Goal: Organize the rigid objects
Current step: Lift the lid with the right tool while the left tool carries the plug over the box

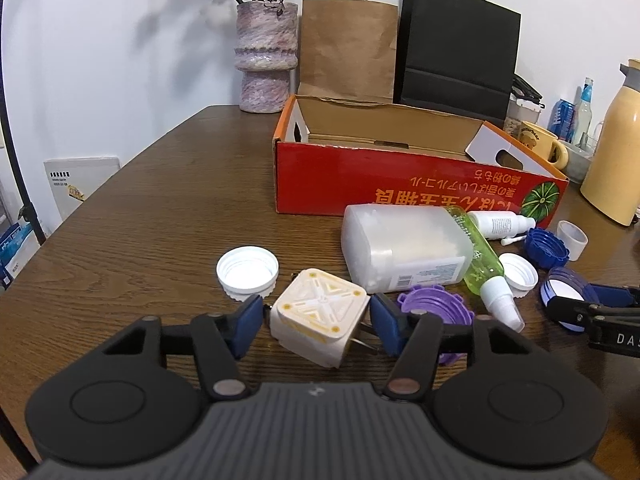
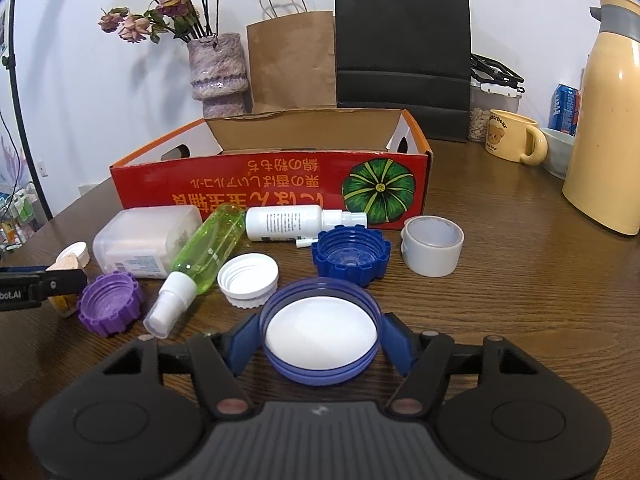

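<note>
My left gripper (image 1: 316,322) has its blue pads on both sides of a cream square cap (image 1: 320,316) with a yellow pattern, shut on it just above the table. My right gripper (image 2: 320,338) is shut on a wide blue lid with a white liner (image 2: 320,332). The open red cardboard box (image 1: 400,176) stands behind the clutter; it also shows in the right wrist view (image 2: 272,184). Loose on the table lie a frosted rectangular jar (image 1: 404,252), a green spray bottle (image 2: 200,264), a white bottle (image 2: 296,222), a purple lid (image 2: 110,306) and a dark blue ribbed lid (image 2: 352,254).
White lids (image 1: 247,272) (image 2: 248,278) and a grey cup-shaped cap (image 2: 432,244) lie among the clutter. A vase (image 1: 266,56), paper bags (image 1: 348,48), a mug (image 2: 512,140) and a tall cream flask (image 2: 608,120) stand at the back and right.
</note>
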`<state>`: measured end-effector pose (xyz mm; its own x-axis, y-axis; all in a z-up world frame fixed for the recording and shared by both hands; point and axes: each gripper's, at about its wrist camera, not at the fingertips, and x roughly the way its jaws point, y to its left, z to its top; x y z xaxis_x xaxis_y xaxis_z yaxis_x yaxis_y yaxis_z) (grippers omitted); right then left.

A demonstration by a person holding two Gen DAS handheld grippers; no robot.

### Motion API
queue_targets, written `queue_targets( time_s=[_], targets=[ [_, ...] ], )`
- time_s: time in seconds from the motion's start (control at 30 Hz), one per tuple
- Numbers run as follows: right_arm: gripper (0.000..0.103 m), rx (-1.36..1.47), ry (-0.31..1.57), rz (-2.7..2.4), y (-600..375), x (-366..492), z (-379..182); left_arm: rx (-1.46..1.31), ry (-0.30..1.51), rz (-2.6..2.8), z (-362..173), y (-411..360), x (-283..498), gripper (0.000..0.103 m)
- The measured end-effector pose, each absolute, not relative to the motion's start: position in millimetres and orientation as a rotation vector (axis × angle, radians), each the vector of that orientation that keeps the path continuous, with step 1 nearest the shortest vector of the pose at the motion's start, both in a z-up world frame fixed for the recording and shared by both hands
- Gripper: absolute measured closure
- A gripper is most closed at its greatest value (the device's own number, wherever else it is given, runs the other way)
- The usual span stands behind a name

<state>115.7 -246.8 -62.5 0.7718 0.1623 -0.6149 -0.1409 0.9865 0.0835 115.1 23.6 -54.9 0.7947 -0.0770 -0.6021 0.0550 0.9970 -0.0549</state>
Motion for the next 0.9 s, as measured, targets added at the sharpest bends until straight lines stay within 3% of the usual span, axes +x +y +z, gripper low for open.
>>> queue_targets(
  time_s=[0.9],
  targets=[
    [0.038, 0.029, 0.594, 0.17, -245.0, 104.4, -44.9, -0.029, 0.617, -0.028, -38.2, 27.4, 108.7, 0.044]
  ],
)
